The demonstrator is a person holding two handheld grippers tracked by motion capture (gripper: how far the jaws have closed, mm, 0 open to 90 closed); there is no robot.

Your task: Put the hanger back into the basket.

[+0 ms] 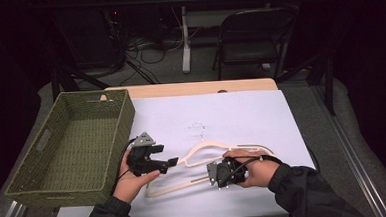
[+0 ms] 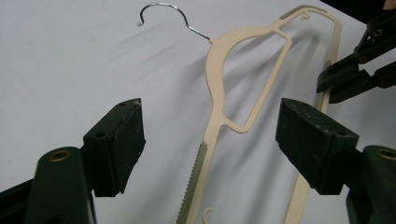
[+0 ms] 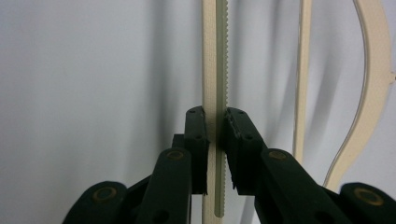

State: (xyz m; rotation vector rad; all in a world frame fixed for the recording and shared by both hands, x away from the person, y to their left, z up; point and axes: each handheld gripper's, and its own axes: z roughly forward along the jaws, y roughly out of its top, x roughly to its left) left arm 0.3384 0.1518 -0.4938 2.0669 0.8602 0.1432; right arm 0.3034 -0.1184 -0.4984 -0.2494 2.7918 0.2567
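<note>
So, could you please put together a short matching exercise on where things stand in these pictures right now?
Things:
1. left gripper
2. right gripper
3. woven basket
4. metal hook

States:
A. empty, at the table's left edge
B. shut on the hanger's toothed bar
C. lying flat on the white cloth, pointing away from the person
D. open, fingers either side of a hanger arm

Pairs: 1-D, 2-B, 3-A, 4-C
</note>
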